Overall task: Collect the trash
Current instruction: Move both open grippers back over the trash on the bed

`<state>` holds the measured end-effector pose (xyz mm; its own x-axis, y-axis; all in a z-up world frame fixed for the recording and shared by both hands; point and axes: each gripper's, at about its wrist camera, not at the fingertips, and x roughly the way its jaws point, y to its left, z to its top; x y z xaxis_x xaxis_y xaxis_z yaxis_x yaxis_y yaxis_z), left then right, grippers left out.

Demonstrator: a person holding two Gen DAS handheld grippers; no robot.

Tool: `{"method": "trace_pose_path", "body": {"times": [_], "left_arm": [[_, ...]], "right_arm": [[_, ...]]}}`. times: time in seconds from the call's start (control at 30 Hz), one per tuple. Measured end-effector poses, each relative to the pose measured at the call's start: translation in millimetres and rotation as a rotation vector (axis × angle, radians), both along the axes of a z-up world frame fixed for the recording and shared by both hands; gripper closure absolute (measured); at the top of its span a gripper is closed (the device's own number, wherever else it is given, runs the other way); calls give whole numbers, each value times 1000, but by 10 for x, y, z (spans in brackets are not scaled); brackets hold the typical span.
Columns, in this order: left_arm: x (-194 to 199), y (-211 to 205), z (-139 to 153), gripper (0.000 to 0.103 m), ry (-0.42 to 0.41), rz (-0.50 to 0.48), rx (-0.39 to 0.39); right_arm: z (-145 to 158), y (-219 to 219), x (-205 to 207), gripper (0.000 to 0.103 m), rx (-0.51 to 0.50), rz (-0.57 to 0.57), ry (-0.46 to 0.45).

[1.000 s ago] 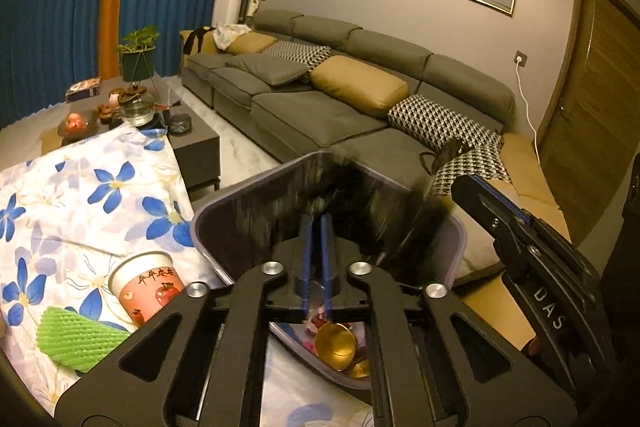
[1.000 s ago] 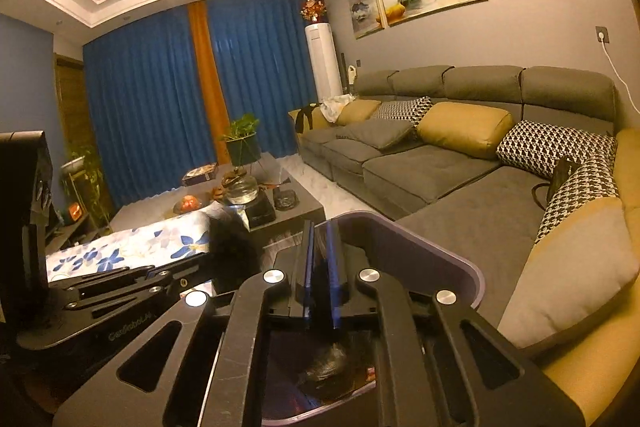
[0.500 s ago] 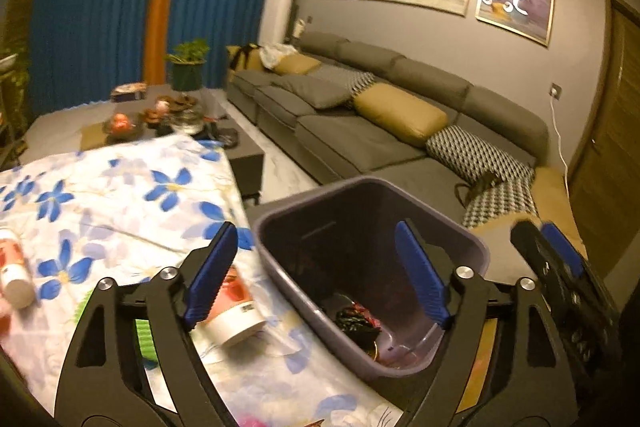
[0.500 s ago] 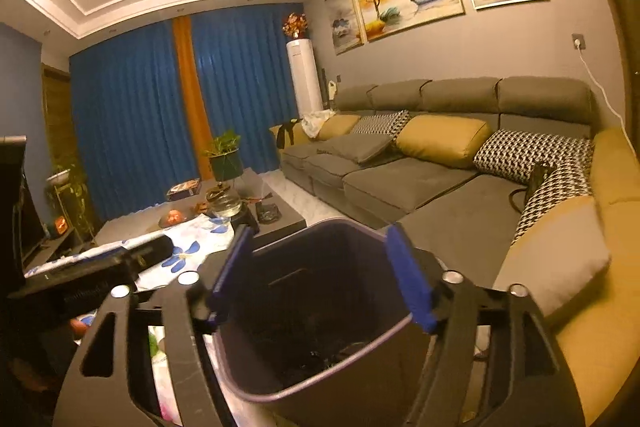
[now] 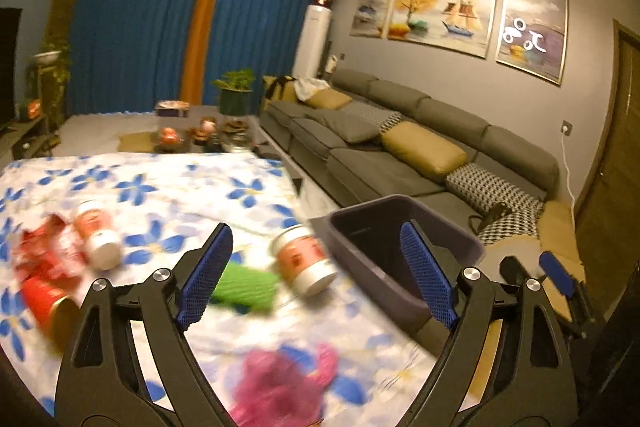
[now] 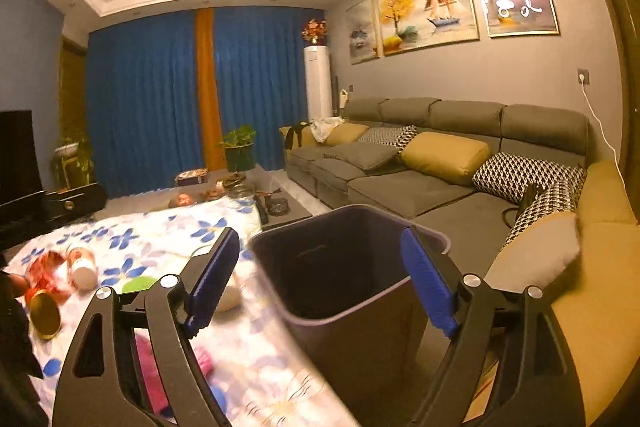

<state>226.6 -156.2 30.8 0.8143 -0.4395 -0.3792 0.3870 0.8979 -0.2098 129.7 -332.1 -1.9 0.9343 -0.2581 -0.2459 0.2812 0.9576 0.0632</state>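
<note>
Withdrawn left tool (image 5: 316, 273), cup (image 5: 304, 261) between.

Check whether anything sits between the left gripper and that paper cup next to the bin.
Nothing visible does. The left gripper is open and empty, and the paper cup lies on its side between its fingers' line, with the green foam net just left and the bin right.

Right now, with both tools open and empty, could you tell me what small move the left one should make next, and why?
Probably lower the left tool onto the tipped paper cup lying beside the purple bin. Its jaws are wide open and empty, the cup sits almost between them, and it is the litter nearest the bin on the floral cloth.
</note>
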Motion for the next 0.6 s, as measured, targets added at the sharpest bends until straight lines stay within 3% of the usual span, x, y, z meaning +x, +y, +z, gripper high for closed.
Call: {"method": "trace_pose_path", "body": {"times": [0.27, 0.6], "left_arm": [[-432, 692, -382, 18, 47, 93, 24], [-666, 828, -854, 18, 109, 84, 81]], "right_arm": [[-142, 418, -247, 22, 16, 55, 14], [-363, 770, -310, 22, -11, 50, 59]]}}
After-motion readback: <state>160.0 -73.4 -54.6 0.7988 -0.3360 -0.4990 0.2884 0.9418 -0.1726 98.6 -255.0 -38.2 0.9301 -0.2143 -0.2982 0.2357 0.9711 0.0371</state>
